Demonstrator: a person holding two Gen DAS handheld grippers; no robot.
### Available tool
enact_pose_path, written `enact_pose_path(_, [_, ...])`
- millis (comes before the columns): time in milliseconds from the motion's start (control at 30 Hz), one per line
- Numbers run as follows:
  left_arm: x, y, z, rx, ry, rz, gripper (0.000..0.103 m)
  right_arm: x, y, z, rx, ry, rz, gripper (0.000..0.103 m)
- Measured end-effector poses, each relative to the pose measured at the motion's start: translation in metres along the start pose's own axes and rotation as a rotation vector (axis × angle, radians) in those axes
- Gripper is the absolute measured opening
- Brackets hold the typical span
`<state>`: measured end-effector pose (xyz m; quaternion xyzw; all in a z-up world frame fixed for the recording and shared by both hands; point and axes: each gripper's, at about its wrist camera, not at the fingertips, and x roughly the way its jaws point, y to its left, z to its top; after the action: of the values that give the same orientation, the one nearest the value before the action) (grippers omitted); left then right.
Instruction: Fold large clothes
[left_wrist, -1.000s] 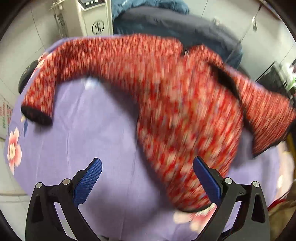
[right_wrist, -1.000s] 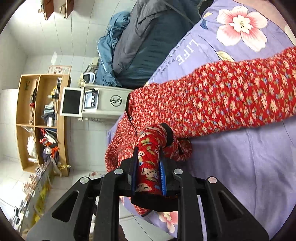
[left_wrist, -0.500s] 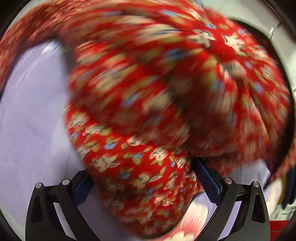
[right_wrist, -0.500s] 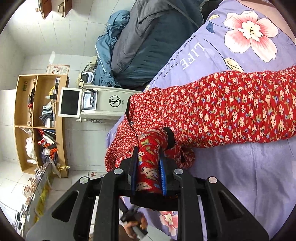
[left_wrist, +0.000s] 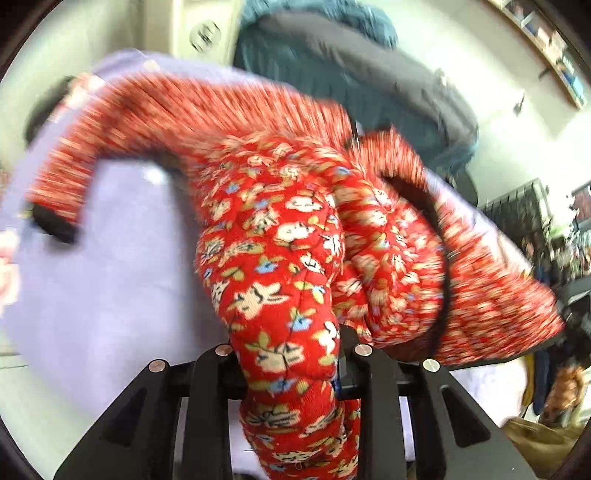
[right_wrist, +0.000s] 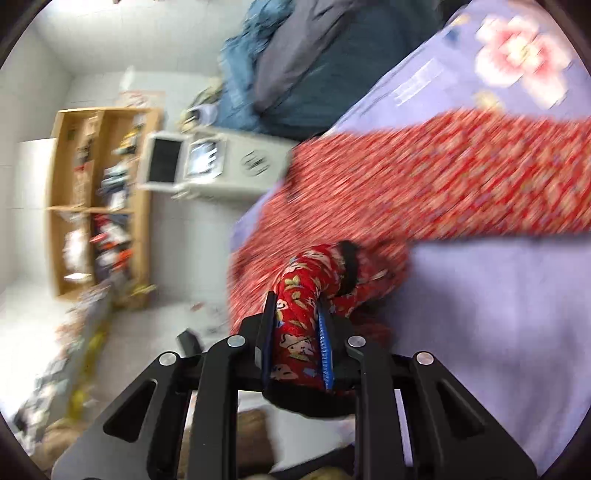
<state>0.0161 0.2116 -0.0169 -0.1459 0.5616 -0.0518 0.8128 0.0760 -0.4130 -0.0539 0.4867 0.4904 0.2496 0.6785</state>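
The left tool (left_wrist: 291, 363) is closing, a thick bunched fold of the red floral jacket (left_wrist: 280, 236) squeezed between its jaws. The right tool (right_wrist: 297, 332) is clamped on another bunch of the same jacket near a black-edged cuff. The rest of the jacket sprawls over the lilac flowered bedsheet (right_wrist: 498, 317), sleeves spread.

Red floral garment (left_wrist: 288, 258), lilac sheet (left_wrist: 110, 295)
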Motion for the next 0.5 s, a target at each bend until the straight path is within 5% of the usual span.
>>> enact_pose_path(133, [-0.066, 0.021, 0.009, -0.001, -0.005, 0.057, 0.035, 0.002, 0.022, -0.035, -0.07, 0.18, 0.005, 0.02])
enact_pose_path(200, [-0.057, 0.031, 0.004, 0.068, 0.06, 0.14, 0.06, 0.009, 0.021, -0.053, -0.155, 0.254, -0.156, 0.021])
enact_pose_path(233, [-0.042, 0.036, -0.007, 0.124, 0.12, 0.222, 0.081, 0.015, 0.018, -0.061, -0.202, 0.281, -0.251, 0.024])
enact_pose_path(267, [-0.025, 0.039, -0.013, 0.173, 0.15, 0.31, 0.084, 0.027, 0.01, -0.073, -0.246, 0.335, -0.353, 0.031])
enact_pose_path(300, [-0.013, 0.042, -0.019, 0.205, 0.172, 0.359, 0.084, 0.036, 0.002, -0.08, -0.258, 0.366, -0.409, 0.054])
enact_pose_path(333, [0.0, 0.051, -0.027, 0.21, 0.19, 0.379, 0.084, 0.047, -0.011, -0.09, -0.269, 0.387, -0.481, 0.063])
enact_pose_path(400, [0.014, 0.085, -0.034, 0.122, 0.213, 0.409, 0.084, 0.066, -0.032, -0.104, -0.261, 0.425, -0.526, 0.063])
enact_pose_path(500, [0.017, 0.14, -0.036, -0.073, 0.192, 0.36, 0.084, 0.081, -0.062, -0.112, -0.173, 0.422, -0.503, 0.063])
